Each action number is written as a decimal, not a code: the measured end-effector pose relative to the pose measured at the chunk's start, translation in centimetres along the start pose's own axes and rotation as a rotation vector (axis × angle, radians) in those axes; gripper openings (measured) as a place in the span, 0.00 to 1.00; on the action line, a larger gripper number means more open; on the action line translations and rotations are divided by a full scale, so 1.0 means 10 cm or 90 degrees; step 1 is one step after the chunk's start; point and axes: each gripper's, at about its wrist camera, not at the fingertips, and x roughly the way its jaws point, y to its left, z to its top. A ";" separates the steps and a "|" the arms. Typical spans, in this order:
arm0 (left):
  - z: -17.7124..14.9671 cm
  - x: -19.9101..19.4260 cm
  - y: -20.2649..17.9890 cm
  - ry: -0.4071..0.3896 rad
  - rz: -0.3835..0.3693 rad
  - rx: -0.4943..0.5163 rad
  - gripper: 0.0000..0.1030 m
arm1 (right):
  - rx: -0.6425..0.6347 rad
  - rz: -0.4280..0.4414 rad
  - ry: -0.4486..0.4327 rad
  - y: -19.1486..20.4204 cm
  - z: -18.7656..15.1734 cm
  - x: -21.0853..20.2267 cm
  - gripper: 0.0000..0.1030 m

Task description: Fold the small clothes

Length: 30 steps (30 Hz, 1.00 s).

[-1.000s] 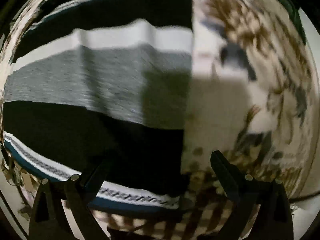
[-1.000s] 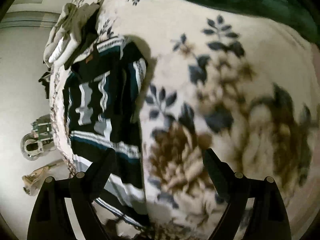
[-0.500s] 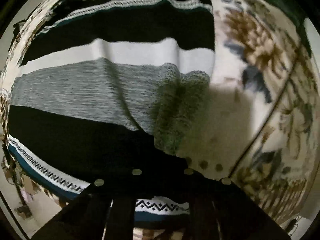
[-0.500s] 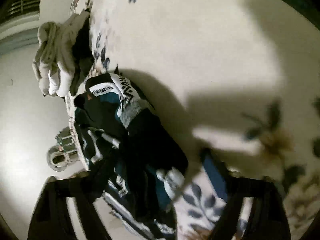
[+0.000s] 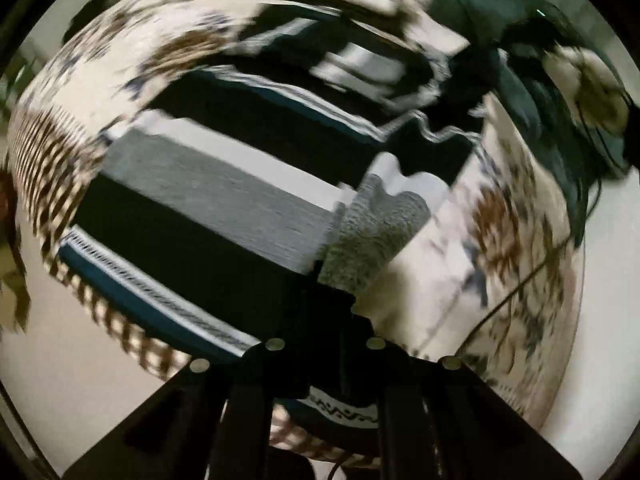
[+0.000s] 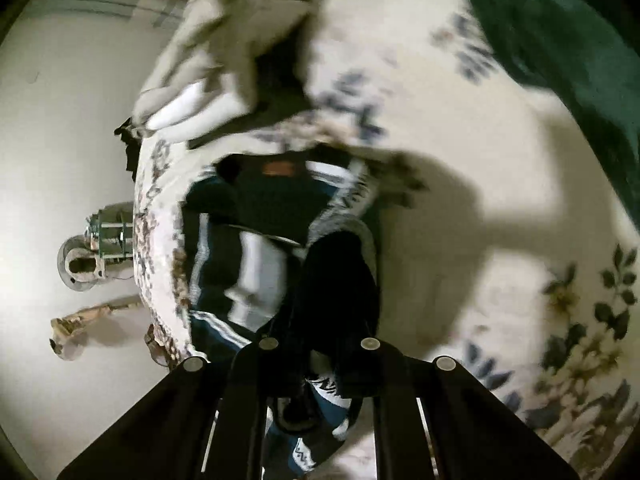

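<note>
A striped sweater (image 5: 224, 184) in black, grey, white and teal bands lies on a floral blanket (image 5: 500, 240). My left gripper (image 5: 324, 344) is shut on its black lower edge, and the right side of the sweater is folded up in a grey flap (image 5: 376, 232). In the right wrist view the same sweater (image 6: 256, 248) is bunched and lifted. My right gripper (image 6: 320, 364) is shut on a dark fold of it with a patterned hem (image 6: 324, 384) hanging between the fingers.
A pale folded garment (image 6: 208, 80) lies beyond the sweater near the bed's edge. Dark green fabric (image 6: 560, 40) covers the far right of the bed, also in the left wrist view (image 5: 520, 80). Small objects (image 6: 92, 252) sit on the floor at left.
Both grippers have gone from open to shut on the sweater. They have lifted its edge and carried it, so the right side now folds over and the cloth bunches.
</note>
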 end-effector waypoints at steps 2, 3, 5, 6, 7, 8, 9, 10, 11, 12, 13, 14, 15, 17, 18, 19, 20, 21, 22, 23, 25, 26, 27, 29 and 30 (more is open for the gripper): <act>0.14 0.00 0.29 -0.001 -0.011 -0.043 0.07 | -0.013 -0.003 -0.002 0.40 0.12 0.09 0.09; 0.20 0.00 0.55 0.002 -0.023 -0.074 0.07 | -0.019 -0.003 -0.002 0.57 0.17 0.16 0.09; 0.27 0.04 0.86 0.006 -0.046 -0.116 0.07 | -0.017 -0.017 -0.008 0.92 0.28 0.34 0.09; 0.33 0.08 1.08 0.012 -0.066 -0.143 0.07 | -0.011 -0.027 -0.006 1.12 0.36 0.51 0.09; 0.35 0.11 1.21 0.011 -0.079 -0.160 0.07 | -0.009 -0.040 -0.006 1.28 0.43 0.68 0.09; 0.39 0.14 1.35 0.011 -0.094 -0.175 0.07 | -0.008 -0.050 -0.005 1.39 0.48 0.81 0.09; 0.46 0.20 1.53 0.014 -0.103 -0.191 0.07 | -0.007 -0.063 -0.001 1.57 0.56 1.02 0.09; 0.51 0.25 1.65 0.015 -0.109 -0.203 0.07 | -0.006 -0.069 0.003 1.71 0.62 1.19 0.09; 0.57 0.31 1.82 0.020 -0.122 -0.220 0.07 | -0.006 -0.080 0.008 1.87 0.68 1.40 0.09; 0.61 0.35 1.96 0.022 -0.130 -0.234 0.07 | -0.009 -0.095 0.012 2.03 0.75 1.61 0.09; 0.65 0.36 2.09 0.025 -0.139 -0.246 0.07 | -0.010 -0.105 0.015 2.15 0.79 1.78 0.09; 0.69 0.39 2.19 0.029 -0.147 -0.255 0.07 | -0.013 -0.119 0.021 2.31 0.86 1.98 0.09; 0.74 0.44 2.33 0.033 -0.155 -0.265 0.07 | -0.016 -0.132 0.022 2.42 0.91 2.13 0.09; 0.80 0.50 2.50 0.037 -0.165 -0.277 0.07 | -0.022 -0.162 0.027 2.67 1.02 2.47 0.09; 0.83 0.53 2.58 0.041 -0.170 -0.282 0.07 | -0.022 -0.171 0.028 2.74 1.05 2.57 0.09; 0.86 0.58 2.68 0.045 -0.172 -0.285 0.07 | -0.021 -0.185 0.030 2.81 1.08 2.70 0.09; 0.88 0.61 2.75 0.049 -0.175 -0.285 0.07 | -0.017 -0.206 0.038 2.87 1.11 2.87 0.09; 0.90 0.67 2.84 0.059 -0.182 -0.287 0.07 | -0.014 -0.224 0.043 2.89 1.12 2.97 0.09; 0.91 0.70 2.91 0.066 -0.187 -0.293 0.11 | -0.008 -0.242 0.045 2.89 1.13 3.05 0.09; 0.92 0.74 3.02 0.077 -0.194 -0.316 0.13 | 0.006 -0.255 0.052 2.88 1.14 3.16 0.10; 0.88 0.73 3.19 0.105 -0.196 -0.354 0.33 | 0.018 -0.229 0.069 2.87 1.15 3.23 0.32; 0.85 0.70 3.27 0.112 -0.186 -0.366 0.50 | 0.017 -0.202 0.074 2.89 1.11 3.20 0.43; 0.83 0.62 3.38 0.098 -0.183 -0.376 0.55 | 0.007 -0.168 0.077 2.93 1.04 3.14 0.58; 0.77 0.46 3.52 0.072 -0.192 -0.389 0.60 | -0.028 -0.120 0.086 3.02 0.77 2.93 0.61; 0.77 0.43 3.54 0.069 -0.194 -0.388 0.62 | -0.044 -0.106 0.092 3.04 0.62 2.83 0.61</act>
